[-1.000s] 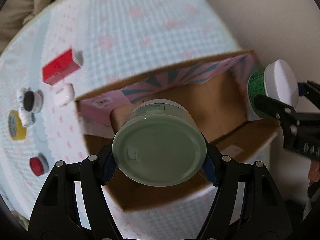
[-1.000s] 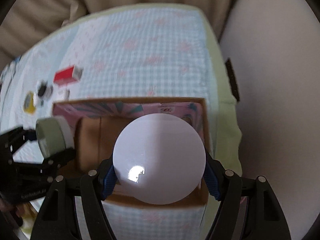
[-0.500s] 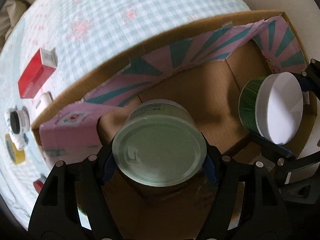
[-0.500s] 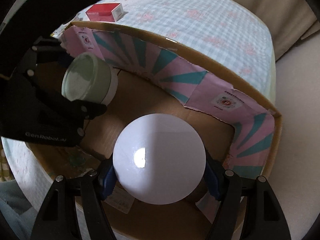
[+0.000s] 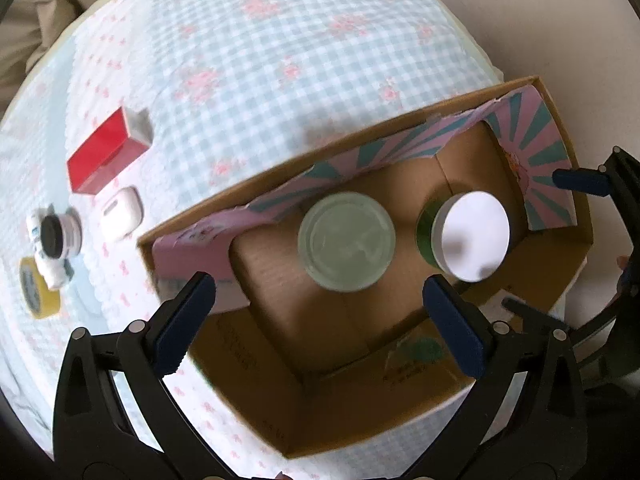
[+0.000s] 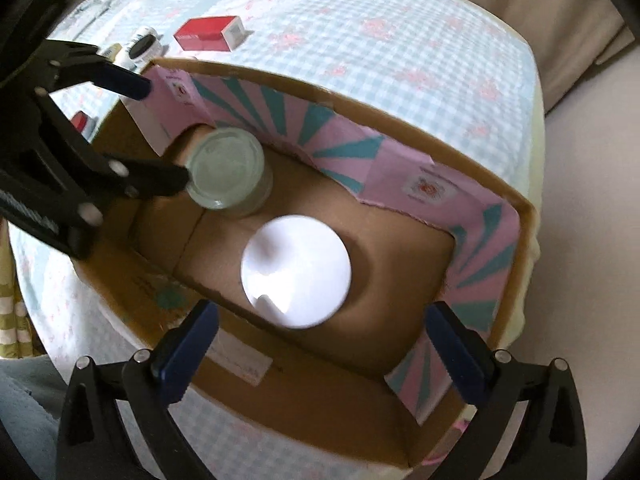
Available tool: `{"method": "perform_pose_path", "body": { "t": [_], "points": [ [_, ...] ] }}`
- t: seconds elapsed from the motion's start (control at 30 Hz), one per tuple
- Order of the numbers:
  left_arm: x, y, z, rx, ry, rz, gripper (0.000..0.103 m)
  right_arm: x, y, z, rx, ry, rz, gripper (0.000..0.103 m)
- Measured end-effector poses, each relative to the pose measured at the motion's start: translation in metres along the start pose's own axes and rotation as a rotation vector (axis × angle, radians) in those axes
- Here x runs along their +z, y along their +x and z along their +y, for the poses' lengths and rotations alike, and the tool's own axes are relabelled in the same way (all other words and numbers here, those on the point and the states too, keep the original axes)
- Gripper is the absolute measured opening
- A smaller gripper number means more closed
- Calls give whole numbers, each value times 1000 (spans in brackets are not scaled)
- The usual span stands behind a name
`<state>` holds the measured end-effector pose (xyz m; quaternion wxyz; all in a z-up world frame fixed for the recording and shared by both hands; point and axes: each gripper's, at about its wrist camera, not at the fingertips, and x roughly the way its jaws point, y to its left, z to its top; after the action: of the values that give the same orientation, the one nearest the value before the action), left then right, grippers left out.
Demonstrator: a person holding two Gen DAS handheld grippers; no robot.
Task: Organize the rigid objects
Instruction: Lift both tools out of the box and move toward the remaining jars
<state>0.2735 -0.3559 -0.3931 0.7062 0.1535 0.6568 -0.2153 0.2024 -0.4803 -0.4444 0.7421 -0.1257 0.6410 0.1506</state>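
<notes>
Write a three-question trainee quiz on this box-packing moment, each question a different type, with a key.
1. True or false: the left gripper is shut on the pale green jar.
2. Multiple choice: where does the white-lidded green jar stand? A) on the checked tablecloth B) inside the cardboard box C) on top of the red box
3. Fill in: beside the red box, outside the cardboard box, lies a small ____ earbud case.

Key
1. False: both the left gripper and the right gripper are open and hold nothing.
2. B, next to the pale green jar.
3. white
</notes>
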Motion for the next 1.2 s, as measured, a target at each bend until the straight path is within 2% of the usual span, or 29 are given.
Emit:
{"method": "perform_pose_path", "body": {
  "t": [0.2, 0.3, 0.43, 0.57, 0.73, 0.87, 1.2],
  "points": [
    [12, -25, -5, 9, -1, -30, 103, -7, -21, -3, -25, 64, -16, 103],
    [8, -43, -5, 6, -5, -61, 103, -10, -37, 1, -45, 58, -34, 103],
    [2, -71, -7, 15, -2, -114, 103, -10, -62, 11, -121, 42, -68, 103],
    [-12, -107, -2, 25, -23, -170, 103, -10, -94, 19, -147, 66, -120, 103],
    [-42, -163, 18, 36, -83, -264, 103, -1, -141, 41, -156, 69, -215, 103],
    [-78, -210, 49, 56, -162, -349, 103, 13, -175, 66, -159, 62, -294, 103],
    [-168, -278, 140, 155, -375, -486, 103, 55, -229, 137, -115, 154, -472, 103]
  ]
}}
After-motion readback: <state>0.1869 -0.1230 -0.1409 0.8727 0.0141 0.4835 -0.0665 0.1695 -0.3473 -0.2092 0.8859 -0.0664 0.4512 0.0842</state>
